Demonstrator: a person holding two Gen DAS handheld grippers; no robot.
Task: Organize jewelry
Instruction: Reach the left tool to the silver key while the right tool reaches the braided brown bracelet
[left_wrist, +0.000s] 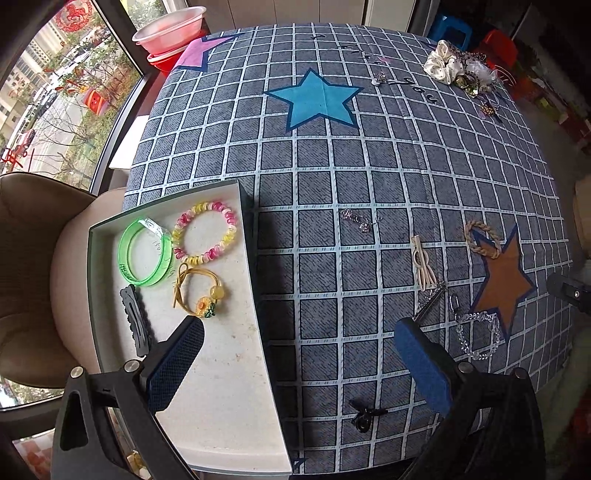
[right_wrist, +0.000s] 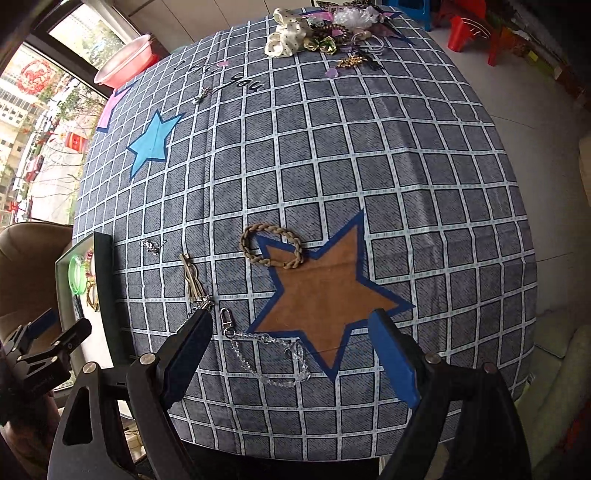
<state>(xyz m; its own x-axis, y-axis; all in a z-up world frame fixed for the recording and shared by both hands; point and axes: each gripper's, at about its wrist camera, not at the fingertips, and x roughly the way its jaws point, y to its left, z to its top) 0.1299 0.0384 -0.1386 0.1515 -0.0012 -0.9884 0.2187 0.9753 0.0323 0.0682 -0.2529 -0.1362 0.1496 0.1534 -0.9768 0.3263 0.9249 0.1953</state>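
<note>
Clearly, the tablecloth (right_wrist: 406, 184) bears the handwritten word "you".

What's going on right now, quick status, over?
Both grippers open, empty: left gripper, right gripper. Clear bead chain lies on the cloth between the right one's fingers, untouched. Tray holds four pieces. Nothing blocking.

Between the right claw (right_wrist: 291, 354) pads lies only the clear bead chain (right_wrist: 273, 363); bare bench (right_wrist: 424, 184) stretches ahead of it. The left claw (left_wrist: 299, 365) straddles the tray wall (left_wrist: 258, 280), with a black clip (left_wrist: 364, 415) below it and free cloth ahead
</note>
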